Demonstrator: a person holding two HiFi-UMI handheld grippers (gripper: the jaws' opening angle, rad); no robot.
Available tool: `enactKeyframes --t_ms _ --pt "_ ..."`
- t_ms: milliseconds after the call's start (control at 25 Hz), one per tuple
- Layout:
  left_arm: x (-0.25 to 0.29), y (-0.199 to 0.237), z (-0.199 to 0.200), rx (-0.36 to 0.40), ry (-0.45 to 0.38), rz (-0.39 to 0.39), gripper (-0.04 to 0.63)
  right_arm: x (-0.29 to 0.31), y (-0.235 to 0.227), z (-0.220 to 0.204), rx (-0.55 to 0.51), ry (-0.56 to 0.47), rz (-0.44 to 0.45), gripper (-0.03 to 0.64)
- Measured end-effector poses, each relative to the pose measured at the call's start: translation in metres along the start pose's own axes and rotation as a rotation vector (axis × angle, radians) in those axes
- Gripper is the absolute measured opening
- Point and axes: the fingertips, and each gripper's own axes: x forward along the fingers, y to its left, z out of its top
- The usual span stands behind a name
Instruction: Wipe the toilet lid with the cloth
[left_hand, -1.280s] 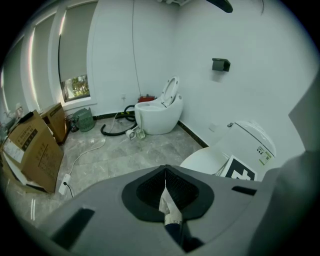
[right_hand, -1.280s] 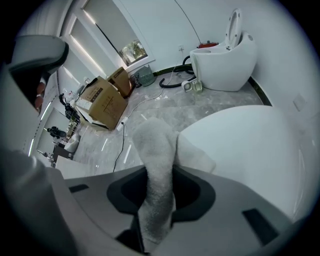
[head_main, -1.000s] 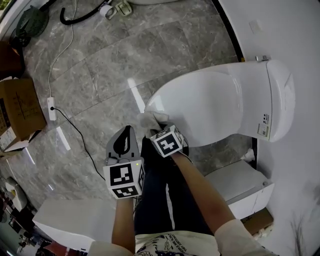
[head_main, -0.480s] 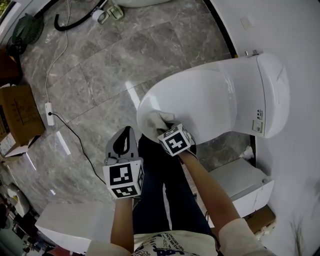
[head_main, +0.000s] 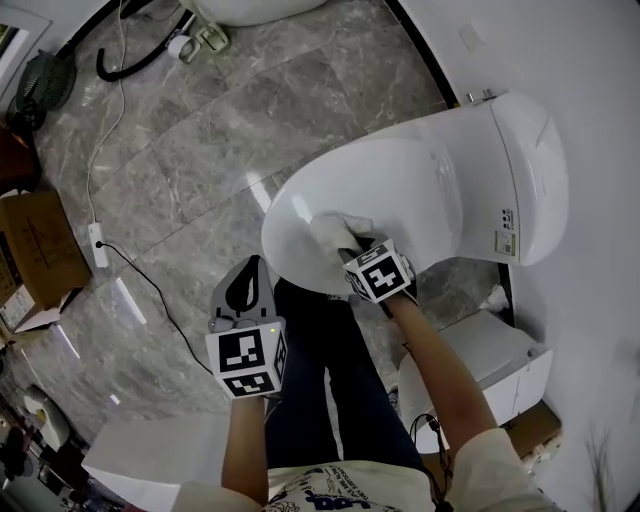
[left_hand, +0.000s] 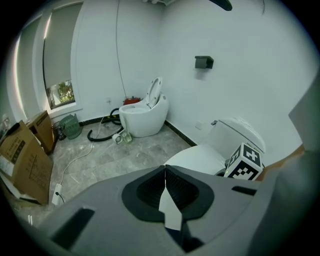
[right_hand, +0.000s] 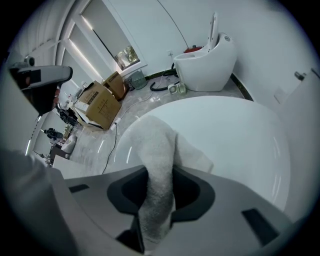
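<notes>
Facing the closed toilet lid (head_main: 400, 195), glossy, rigid and probably slippery, spreading just ahead of the right gripper (right_hand: 159, 187). Pinching the white terry cloth (right_hand: 157, 145) between those jaws at its bunched middle, judging it soft, light and floppy. Holding the left gripper (left_hand: 165, 172) aside, jaws pressed together on nothing. Hiding the cloth's underside against the lid.

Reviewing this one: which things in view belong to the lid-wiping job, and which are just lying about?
In the job:
cloth, clamped in the right hand-held gripper
toilet lid, shut, cloth against it

Lying about:
cardboard box
power strip
black hose
second toilet
left hand-held gripper, shut and empty
</notes>
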Motion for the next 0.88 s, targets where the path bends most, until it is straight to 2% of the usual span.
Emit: enactKeyframes --t_ms 280,880 --pt "0.002 -0.008 0.003 0.03 0.002 -0.025 0.009 -0.021 -0.046 -0.008 0.066 -0.036 -0.046 0.103" --pt "0.005 -0.021 0.005 0.066 0.011 -0.057 0.009 -0.064 -0.132 -0.028 0.119 -0.045 -0.186 0.103"
